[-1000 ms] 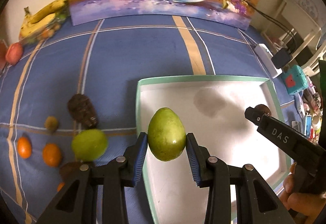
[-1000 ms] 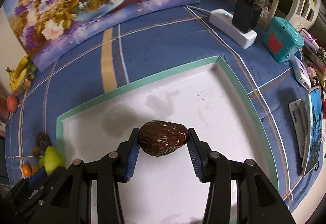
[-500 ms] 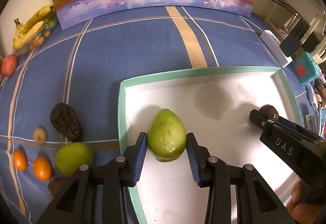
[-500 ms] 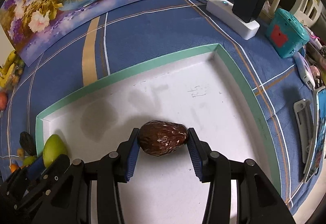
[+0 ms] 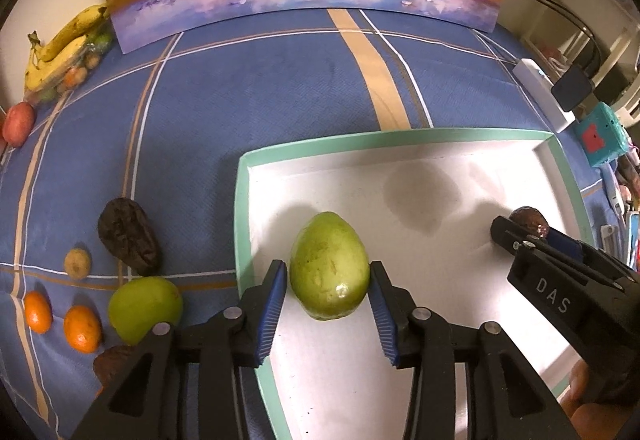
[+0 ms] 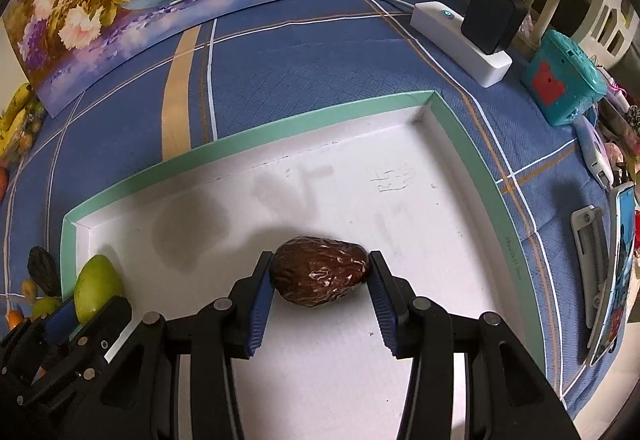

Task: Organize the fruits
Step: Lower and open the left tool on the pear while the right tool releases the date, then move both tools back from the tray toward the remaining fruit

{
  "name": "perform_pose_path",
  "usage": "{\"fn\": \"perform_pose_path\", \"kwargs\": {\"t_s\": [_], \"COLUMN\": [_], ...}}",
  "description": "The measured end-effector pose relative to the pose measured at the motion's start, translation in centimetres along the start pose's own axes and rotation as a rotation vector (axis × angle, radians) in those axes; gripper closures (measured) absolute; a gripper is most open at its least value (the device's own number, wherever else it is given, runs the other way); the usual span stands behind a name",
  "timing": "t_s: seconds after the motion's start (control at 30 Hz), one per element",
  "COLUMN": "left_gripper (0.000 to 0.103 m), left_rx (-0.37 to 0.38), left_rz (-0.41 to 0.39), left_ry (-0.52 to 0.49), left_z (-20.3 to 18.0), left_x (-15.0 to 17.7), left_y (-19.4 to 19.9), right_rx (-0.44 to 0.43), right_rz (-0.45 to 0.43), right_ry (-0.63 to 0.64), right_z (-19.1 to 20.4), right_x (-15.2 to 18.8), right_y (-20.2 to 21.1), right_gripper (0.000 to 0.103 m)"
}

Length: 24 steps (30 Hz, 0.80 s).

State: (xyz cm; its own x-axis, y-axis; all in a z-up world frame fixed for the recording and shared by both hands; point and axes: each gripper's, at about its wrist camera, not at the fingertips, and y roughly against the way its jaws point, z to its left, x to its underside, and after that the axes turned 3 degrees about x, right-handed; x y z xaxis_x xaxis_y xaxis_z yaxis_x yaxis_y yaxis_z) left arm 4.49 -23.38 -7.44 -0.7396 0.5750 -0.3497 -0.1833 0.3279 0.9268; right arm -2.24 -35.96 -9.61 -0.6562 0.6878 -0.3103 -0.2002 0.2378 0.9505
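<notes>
My left gripper (image 5: 329, 286) stands around a green avocado (image 5: 329, 266) that rests on the floor of the white tray with a green rim (image 5: 400, 138), near its left wall; small gaps show between pads and fruit. My right gripper (image 6: 320, 278) stands around a dark brown wrinkled avocado (image 6: 319, 276) low over the tray's middle (image 6: 280, 128), pads at or just off its ends. Each gripper shows in the other's view: the right one (image 5: 520, 228), the left one with its green avocado (image 6: 98, 288).
On the blue checked cloth left of the tray lie a dark avocado (image 5: 129, 238), a green fruit (image 5: 144, 308), two small oranges (image 5: 82, 328), a small yellowish fruit (image 5: 77, 262), bananas (image 5: 60, 48) and a red fruit (image 5: 18, 122). A power strip (image 6: 460, 42), teal box (image 6: 562, 78) and phone (image 6: 618, 268) sit right.
Both grippers have come lower and forward over the tray. The green avocado now sits on the tray floor, and the left jaws have spread slightly off it.
</notes>
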Motion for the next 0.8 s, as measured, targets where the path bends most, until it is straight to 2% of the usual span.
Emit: {"fn": "perform_pose_path", "kwargs": {"t_s": [0.07, 0.17, 0.37, 0.57, 0.8], "left_gripper": [0.055, 0.042, 0.042, 0.042, 0.042], "left_rx": [0.006, 0.005, 0.021, 0.019, 0.001], "left_rz": [-0.005, -0.013, -0.025, -0.058, -0.071], "left_ry": [0.004, 0.001, 0.011, 0.008, 0.072], "left_z": [0.0, 0.1, 0.2, 0.1, 1.7], "left_x": [-0.1, -0.1, -0.4, -0.8, -1.0], "left_y": [0.2, 0.6, 1.8, 3.7, 5.3], "right_rx": [-0.001, 0.007, -0.006, -0.008, -0.006], "right_rz": [0.001, 0.008, 0.029, -0.028, -0.085], "right_ry": [-0.004, -0.01, -0.027, -0.021, -0.025], "right_z": [-0.1, -0.2, -0.9, -1.5, -2.3], "right_x": [0.0, 0.0, -0.2, -0.7, -1.0], "right_y": [0.0, 0.0, 0.2, 2.7, 5.6], "right_gripper": [0.055, 0.055, 0.054, 0.054, 0.054]}}
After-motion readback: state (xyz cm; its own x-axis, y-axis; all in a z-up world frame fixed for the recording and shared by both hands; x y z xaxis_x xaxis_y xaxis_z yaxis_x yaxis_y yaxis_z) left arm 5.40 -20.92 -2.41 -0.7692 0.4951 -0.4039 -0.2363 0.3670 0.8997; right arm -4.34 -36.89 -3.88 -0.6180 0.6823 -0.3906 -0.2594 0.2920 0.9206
